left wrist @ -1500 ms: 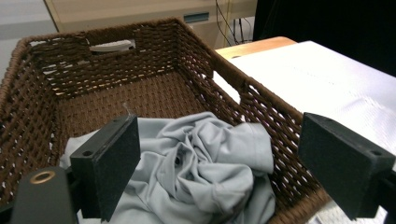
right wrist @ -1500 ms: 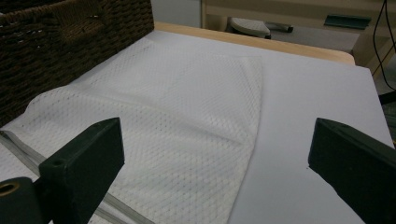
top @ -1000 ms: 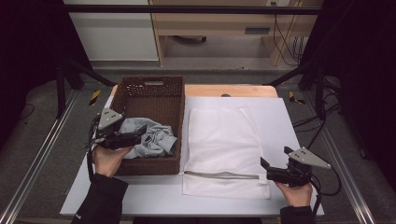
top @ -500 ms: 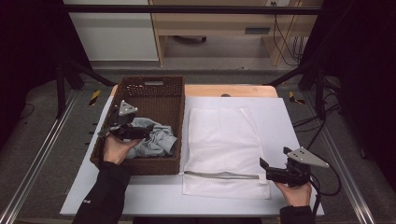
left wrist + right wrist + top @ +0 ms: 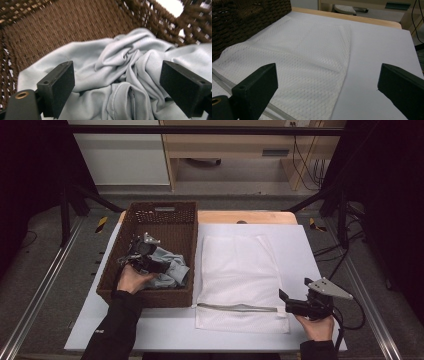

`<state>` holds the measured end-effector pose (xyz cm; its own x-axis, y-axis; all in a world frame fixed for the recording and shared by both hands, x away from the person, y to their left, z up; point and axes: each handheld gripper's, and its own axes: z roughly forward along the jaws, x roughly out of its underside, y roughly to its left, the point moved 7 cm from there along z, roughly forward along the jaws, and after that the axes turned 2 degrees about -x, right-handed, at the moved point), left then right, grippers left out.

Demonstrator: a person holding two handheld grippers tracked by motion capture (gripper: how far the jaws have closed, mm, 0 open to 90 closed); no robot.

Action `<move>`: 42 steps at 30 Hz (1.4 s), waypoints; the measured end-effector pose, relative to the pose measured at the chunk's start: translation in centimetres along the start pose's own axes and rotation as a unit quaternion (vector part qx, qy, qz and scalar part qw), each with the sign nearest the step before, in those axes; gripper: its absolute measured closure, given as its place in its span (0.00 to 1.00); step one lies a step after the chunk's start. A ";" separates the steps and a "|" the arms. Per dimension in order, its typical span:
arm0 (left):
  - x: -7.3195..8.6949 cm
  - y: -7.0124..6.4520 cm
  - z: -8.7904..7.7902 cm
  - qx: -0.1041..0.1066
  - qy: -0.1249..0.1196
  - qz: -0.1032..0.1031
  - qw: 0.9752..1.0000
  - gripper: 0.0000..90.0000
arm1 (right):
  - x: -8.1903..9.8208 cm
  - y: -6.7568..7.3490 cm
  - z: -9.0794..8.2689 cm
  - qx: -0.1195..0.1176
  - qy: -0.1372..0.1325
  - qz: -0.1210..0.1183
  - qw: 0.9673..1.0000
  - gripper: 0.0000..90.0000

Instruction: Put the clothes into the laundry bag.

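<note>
Left gripper [image 5: 150, 265] inside the dark brown woven wicker basket [image 5: 150, 215], which sits on the left part of the white-topped desk [image 5: 305, 245]. Crumpled pale grey-blue cloth garment [image 5: 170, 270] lies on the basket floor, toward its near right side.

Left gripper view: jaws spread wide, released, nothing between the pads. The garment [image 5: 120, 75] lies bunched just beyond and between them; a twisted ridge of folds runs roughly midway between the two jaws, and cloth spreads under both. Whether the pads touch the fabric cannot be told. Basket wall [image 5: 62, 22] rises behind the cloth.

Right gripper [image 5: 292, 305] held low over the near right part of the desk, at the near right corner of the flat white mesh laundry bag [image 5: 240, 270] with its grey zipper [image 5: 235, 307] along the near edge. Right gripper view: jaws wide apart, holding nothing; the mesh bag [image 5: 299, 57] lies ahead, mostly toward the left jaw, bare desk [image 5: 382, 45] toward the right jaw.

Bag and basket lie side by side, edges just beside each other.
</note>
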<state>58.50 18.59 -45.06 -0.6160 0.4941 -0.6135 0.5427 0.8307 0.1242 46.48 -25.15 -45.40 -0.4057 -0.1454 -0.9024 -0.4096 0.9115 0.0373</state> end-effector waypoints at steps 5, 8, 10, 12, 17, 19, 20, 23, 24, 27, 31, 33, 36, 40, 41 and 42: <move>0.7 -0.3 1.1 -0.001 0.046 0.010 0.999 0.13 | 0.1 0.0 0.1 0.002 0.005 0.000 1.000 0.04; 1.1 -0.2 1.8 0.006 0.080 0.001 0.997 0.11 | 0.2 -0.2 0.1 0.002 0.007 0.003 1.000 0.04; 1.3 -0.2 2.1 0.008 0.090 0.000 0.996 0.10 | 0.2 -0.2 0.1 0.003 0.007 0.003 1.000 0.04; 1.6 -0.2 2.5 0.007 0.107 -0.004 0.994 0.09 | 0.3 -0.3 0.2 0.005 0.008 0.003 1.000 0.04; 2.3 -0.1 3.3 0.023 0.148 -0.019 0.989 0.09 | 0.3 -0.3 0.2 0.005 0.009 0.005 1.000 0.04; 2.5 -0.1 3.6 0.027 0.156 -0.031 0.987 0.09 | 0.3 -0.3 0.2 0.004 0.010 0.005 1.000 0.04; 2.7 -0.1 3.8 0.032 0.164 -0.043 0.985 0.09 | 0.4 -0.4 0.2 0.006 0.011 0.004 1.000 0.04; 2.8 0.0 3.9 0.042 0.170 -0.049 0.983 0.13 | 0.4 -0.4 0.2 0.006 0.012 0.004 1.000 0.04; 2.9 -0.1 3.9 0.057 0.177 -0.057 0.981 0.16 | 0.4 -0.4 0.2 0.006 0.011 0.004 1.000 0.04; 3.0 -0.2 4.1 0.075 0.182 -0.070 0.978 0.26 | 0.4 -0.4 0.2 0.006 0.011 0.004 1.000 0.04; 3.0 -0.2 4.0 0.080 0.182 -0.073 0.977 0.45 | 0.4 -0.4 0.2 0.005 0.011 0.006 1.000 0.04; 2.9 -0.4 3.9 0.088 0.179 -0.071 0.977 0.57 | 0.3 -0.4 0.1 0.002 0.011 0.008 1.000 0.04; 2.8 -0.5 3.8 0.089 0.181 -0.073 0.977 0.65 | 0.3 -0.5 0.1 0.003 0.011 0.007 1.000 0.04; 2.7 -0.6 3.6 0.087 0.183 -0.079 0.976 0.73 | 0.4 -0.6 0.1 0.003 0.013 0.008 1.000 0.05; 2.7 -0.6 3.5 0.084 0.181 -0.075 0.977 0.73 | 0.4 -0.6 0.1 0.003 0.013 0.008 1.000 0.05; 2.5 -0.7 3.3 0.078 0.170 -0.064 0.980 0.75 | 0.5 -0.6 0.1 0.003 0.014 0.010 1.000 0.05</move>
<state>58.48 18.42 -49.19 -0.8248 0.4676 -0.3179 0.5131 0.8552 -0.0731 46.62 -25.76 -45.88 -0.4370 -0.1386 -0.8887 -0.3964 0.9166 0.0520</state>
